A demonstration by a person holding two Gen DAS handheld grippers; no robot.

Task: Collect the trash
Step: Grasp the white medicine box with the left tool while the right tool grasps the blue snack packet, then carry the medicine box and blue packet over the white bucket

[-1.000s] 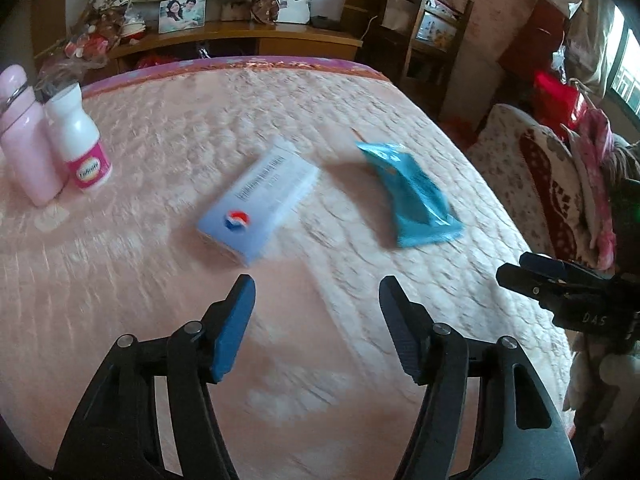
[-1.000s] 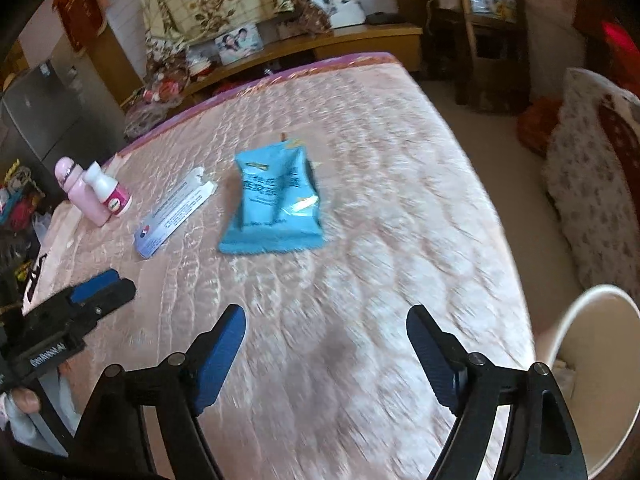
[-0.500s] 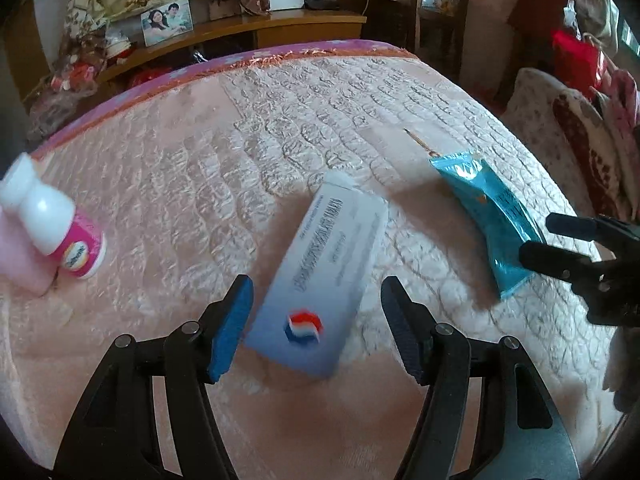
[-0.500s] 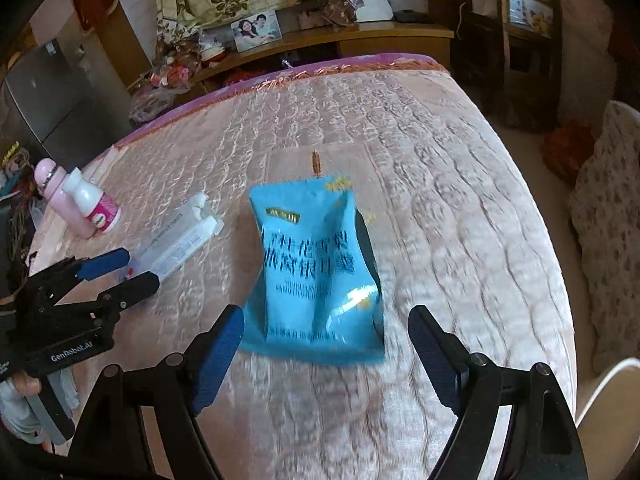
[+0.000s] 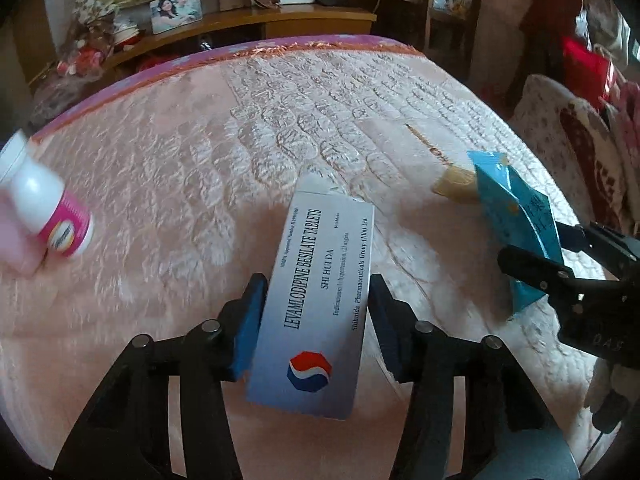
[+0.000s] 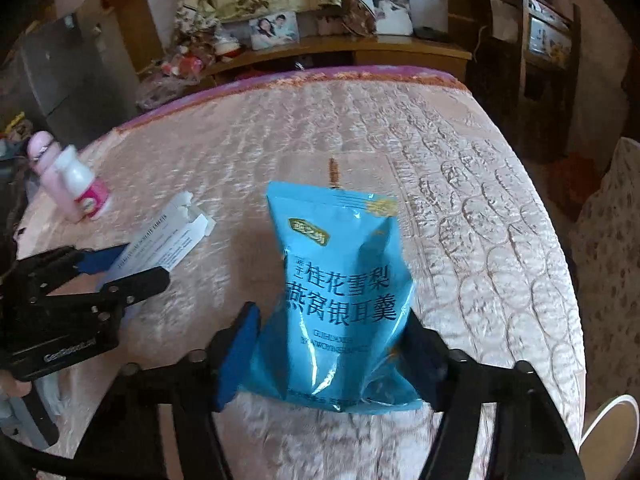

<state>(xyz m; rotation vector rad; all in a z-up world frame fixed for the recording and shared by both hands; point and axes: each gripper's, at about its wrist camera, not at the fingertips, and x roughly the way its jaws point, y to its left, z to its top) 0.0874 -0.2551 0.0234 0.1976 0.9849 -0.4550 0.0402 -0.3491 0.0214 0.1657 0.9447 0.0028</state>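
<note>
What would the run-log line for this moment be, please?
left gripper: closing on tablet box | right gripper: closing on blue pouch | surface: bed

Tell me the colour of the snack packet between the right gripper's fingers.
Bright blue snack packet with dark lettering; clearest in the right wrist view.

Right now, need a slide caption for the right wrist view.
Right tool closing on a blue snack pouch on the pink bed cover.

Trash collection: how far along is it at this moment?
Nothing is binned yet. In hand: the left gripper is closing around the tablet box, the right gripper around the blue snack packet, both on the bedspread. Left: lifting both and dropping them in a bin.
</note>
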